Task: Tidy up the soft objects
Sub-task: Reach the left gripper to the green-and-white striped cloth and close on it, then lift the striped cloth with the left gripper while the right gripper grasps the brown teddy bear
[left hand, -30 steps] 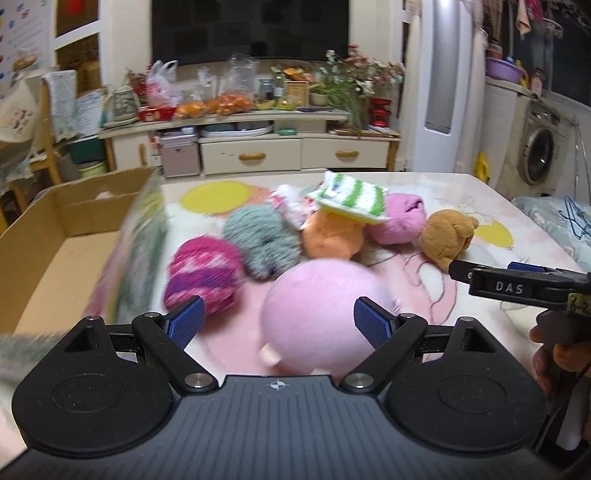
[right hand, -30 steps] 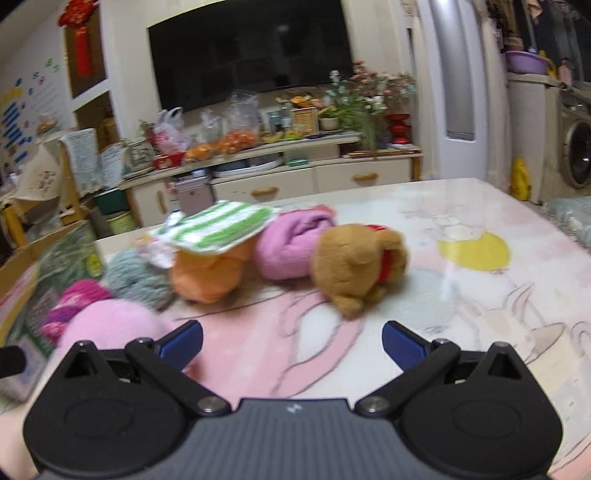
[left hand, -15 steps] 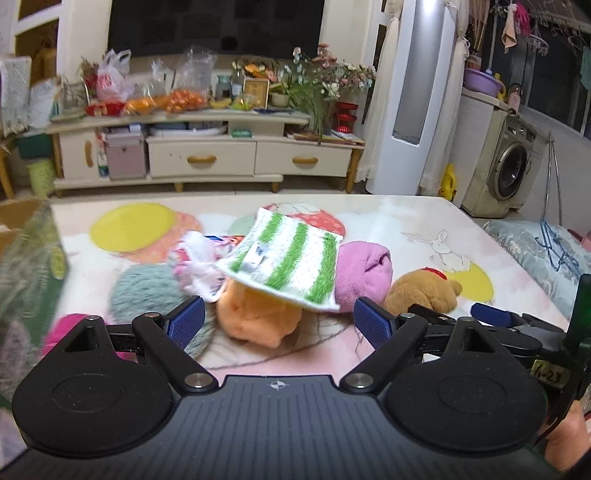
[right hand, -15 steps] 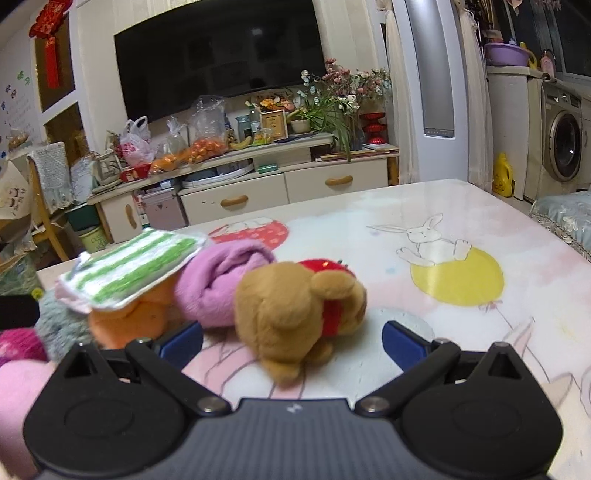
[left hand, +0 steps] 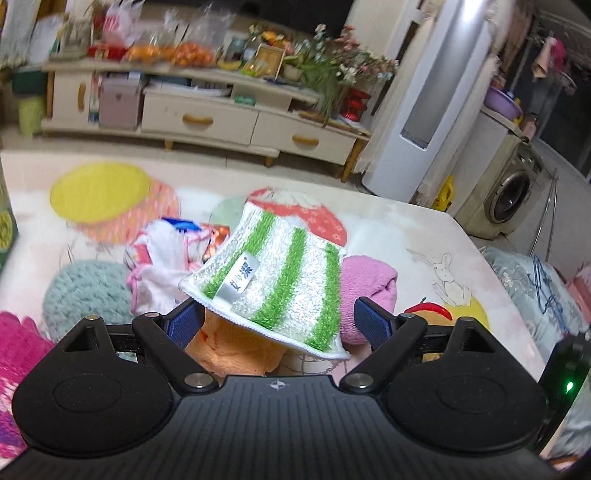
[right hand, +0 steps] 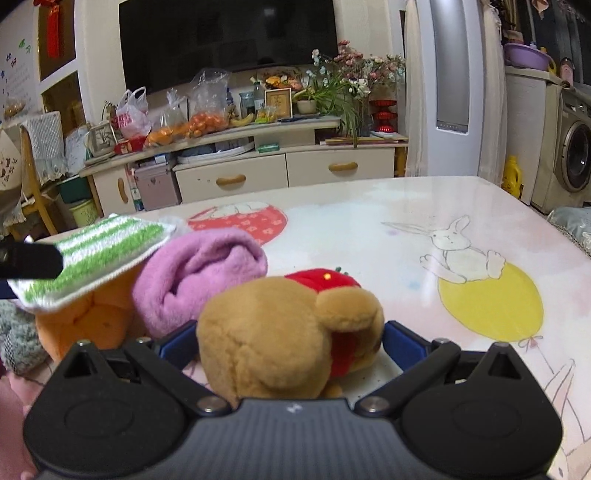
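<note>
Right wrist view: bear [right hand: 280, 332] seen lying on table [right hand: 369, 229], flanked by wide-spread right gripper [right hand: 290, 341], not yet squeezed; judged light, squashy; body best pinched. Left gripper [left hand: 279, 321] spread wide around striped cloth [left hand: 273, 277] draped over orange plush [left hand: 236, 350]; cloth judged limp.

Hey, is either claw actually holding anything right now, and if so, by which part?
Nothing is held. The right claw stands open around the brown bear; the left claw is open at the striped cloth.

television [right hand: 229, 35], washing machine [right hand: 574, 158], flowers [right hand: 351, 81]
</note>
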Demonstrator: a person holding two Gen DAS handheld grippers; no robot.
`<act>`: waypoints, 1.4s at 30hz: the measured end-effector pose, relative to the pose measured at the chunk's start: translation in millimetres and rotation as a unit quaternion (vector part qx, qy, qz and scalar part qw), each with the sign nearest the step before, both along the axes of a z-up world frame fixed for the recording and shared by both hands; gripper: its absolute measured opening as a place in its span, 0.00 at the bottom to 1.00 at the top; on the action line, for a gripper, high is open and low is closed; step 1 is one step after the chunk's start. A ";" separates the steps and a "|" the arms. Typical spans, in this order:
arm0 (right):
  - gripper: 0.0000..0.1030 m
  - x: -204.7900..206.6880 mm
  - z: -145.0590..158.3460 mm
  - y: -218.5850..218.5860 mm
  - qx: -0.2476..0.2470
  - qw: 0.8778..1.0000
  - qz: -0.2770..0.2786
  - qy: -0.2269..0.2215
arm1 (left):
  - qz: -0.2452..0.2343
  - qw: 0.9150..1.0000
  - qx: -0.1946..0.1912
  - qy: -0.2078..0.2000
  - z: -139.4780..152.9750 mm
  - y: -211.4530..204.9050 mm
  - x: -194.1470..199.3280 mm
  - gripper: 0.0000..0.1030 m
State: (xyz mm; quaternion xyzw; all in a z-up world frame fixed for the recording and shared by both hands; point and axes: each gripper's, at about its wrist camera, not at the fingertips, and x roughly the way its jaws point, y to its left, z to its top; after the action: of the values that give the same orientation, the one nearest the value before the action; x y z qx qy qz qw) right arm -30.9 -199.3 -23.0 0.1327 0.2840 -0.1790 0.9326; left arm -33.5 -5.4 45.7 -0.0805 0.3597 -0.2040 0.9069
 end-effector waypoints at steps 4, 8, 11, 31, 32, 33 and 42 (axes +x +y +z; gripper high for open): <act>0.99 2.6 -1.8 -1.1 0.002 1.000 -0.003 0.011 | 0.009 1.000 -0.016 0.018 3.6 1.5 1.6 1.00; 0.99 2.3 -0.4 2.8 -0.006 1.000 0.003 0.009 | 0.027 0.999 -0.024 0.031 10.6 -3.5 11.9 0.83; 0.99 2.8 0.6 5.3 -0.019 1.000 0.004 0.007 | 0.033 0.999 -0.020 0.027 16.3 -6.3 11.1 0.67; 0.88 -10.2 7.9 7.2 -0.020 1.000 -0.005 -0.016 | 0.034 0.999 -0.004 0.004 25.1 -1.9 13.0 0.31; 0.88 -12.0 8.4 7.5 -0.019 1.000 -0.006 -0.017 | 0.032 0.999 -0.005 0.001 26.7 -0.5 11.4 0.29; 0.88 -13.6 8.9 8.1 -0.019 1.000 -0.007 -0.018 | 0.029 1.000 -0.005 0.000 27.9 0.6 9.9 0.28; 0.87 -28.4 14.2 22.2 -0.031 0.999 -0.009 -0.024 | 0.008 1.000 -0.012 -0.004 30.8 13.7 -7.0 0.26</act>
State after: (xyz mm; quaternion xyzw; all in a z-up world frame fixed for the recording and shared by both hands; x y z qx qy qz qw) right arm -59.3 -177.1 -8.7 0.1110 0.2547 -0.1930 0.9411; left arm -40.5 8.3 76.5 -0.0932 0.3533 -0.2015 0.9088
